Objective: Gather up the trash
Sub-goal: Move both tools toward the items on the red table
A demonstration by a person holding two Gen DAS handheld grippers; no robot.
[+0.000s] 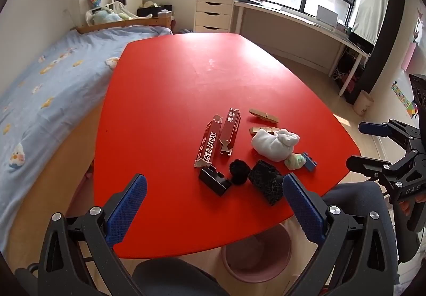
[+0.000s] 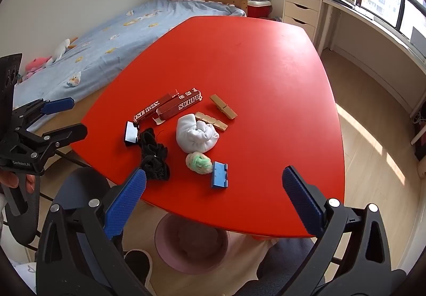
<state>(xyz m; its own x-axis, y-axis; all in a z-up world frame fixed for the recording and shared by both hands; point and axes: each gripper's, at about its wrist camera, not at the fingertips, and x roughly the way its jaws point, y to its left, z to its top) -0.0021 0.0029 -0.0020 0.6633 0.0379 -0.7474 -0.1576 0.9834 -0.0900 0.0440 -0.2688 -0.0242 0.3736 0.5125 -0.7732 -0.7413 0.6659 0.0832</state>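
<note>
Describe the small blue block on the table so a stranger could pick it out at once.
Start at the red table and find the cluster of clutter near its front edge. Nearest that edge, right of the green-and-cream fluffy ball, lies the small blue block. It is the only blue thing on the tabletop: flat, rectangular, with raised rims along two sides.

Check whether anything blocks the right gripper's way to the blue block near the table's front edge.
Nothing visible does. The right gripper is open and empty, and only bare red table lies between its fingers and the blue block. The green-white wad touches the block's far left side, off the approach line.
</note>
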